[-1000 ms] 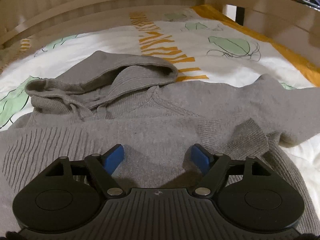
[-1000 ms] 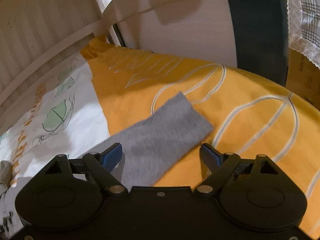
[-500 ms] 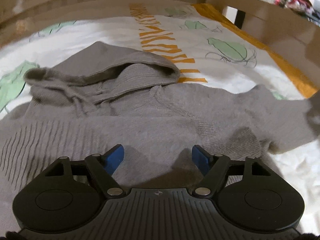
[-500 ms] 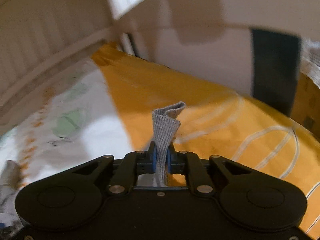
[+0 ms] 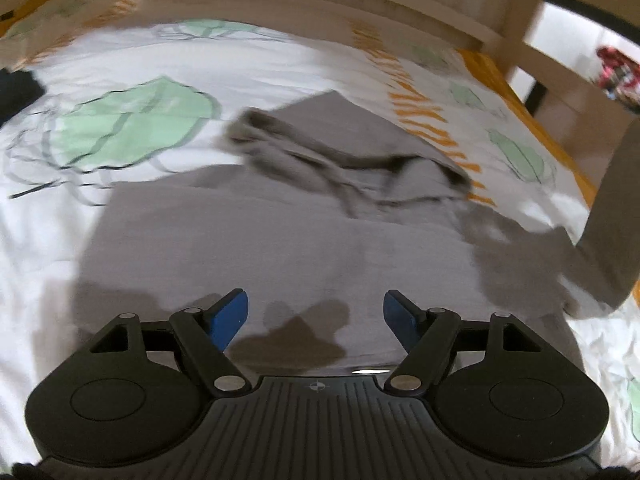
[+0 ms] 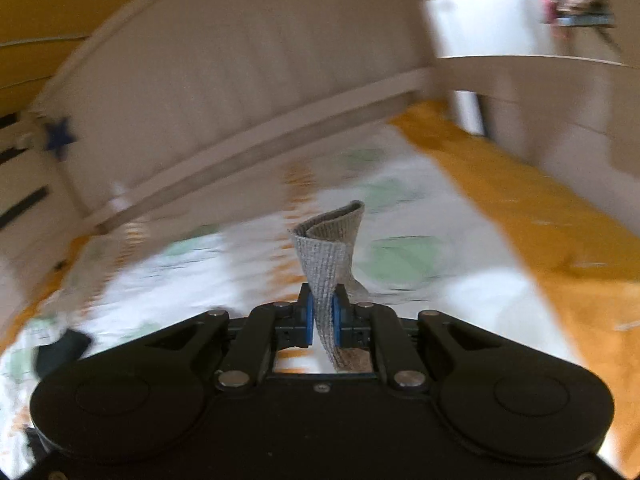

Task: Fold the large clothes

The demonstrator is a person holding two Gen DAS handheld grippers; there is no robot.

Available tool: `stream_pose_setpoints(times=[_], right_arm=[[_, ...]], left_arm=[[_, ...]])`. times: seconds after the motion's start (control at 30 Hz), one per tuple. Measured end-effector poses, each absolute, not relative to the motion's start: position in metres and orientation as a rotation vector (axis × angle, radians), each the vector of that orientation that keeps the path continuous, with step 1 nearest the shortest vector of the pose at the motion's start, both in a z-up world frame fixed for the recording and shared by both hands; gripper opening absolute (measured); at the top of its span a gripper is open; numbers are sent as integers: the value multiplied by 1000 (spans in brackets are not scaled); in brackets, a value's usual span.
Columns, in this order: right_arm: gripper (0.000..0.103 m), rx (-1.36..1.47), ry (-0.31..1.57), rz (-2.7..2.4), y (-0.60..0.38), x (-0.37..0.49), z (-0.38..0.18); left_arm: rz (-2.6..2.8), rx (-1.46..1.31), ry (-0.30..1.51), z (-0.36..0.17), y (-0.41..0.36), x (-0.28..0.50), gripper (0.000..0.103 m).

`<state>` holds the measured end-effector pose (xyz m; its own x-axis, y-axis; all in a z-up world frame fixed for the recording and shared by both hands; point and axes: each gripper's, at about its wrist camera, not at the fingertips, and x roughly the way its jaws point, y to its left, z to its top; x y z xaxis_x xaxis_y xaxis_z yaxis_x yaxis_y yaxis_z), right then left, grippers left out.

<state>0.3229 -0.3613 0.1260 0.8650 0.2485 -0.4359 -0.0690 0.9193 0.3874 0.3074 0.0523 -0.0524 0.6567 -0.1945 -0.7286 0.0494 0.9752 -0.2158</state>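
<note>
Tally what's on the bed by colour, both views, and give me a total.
Grey: 1, the hoodie, its sleeve cuff pinched in the right gripper
Black or dark: 1, a garment at the bed's edge, too blurred to name
Total: 2. The left gripper hovers open over the hoodie.

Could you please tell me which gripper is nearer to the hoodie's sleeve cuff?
Right. The right gripper is shut on the sleeve cuff; the left gripper hovers open over the hoodie body, apart from it.
</note>
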Motion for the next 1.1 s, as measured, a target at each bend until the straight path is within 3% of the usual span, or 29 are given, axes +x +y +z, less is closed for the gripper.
stream_pose_setpoints(times=[0.23,0.3,0.57,0.77,0.83,0.87,1.1], right_arm=[[13,366,508,390,-241,352,129],[7,386,523,443,-211,360,122],[8,301,630,568,-102,364,64],[23,198,707,555,-88,335,17],[47,169,724,519,-94,323,8],[51,154,732,503,-101,317,0],[62,32,745,350,-147,286,-40]], left_arm=[[-65,-238,811,-45,117,293,73],[-45,-252,808,-45,132,289,73],[-13,-318,816,-53,168,281,73],[-43,-325,816,-52,165,282,73],[-70,-330,817,-50,158,286,73],[-89,-334,819,-49,153,289,74],[-208,-332,846,-51,102,311,75]])
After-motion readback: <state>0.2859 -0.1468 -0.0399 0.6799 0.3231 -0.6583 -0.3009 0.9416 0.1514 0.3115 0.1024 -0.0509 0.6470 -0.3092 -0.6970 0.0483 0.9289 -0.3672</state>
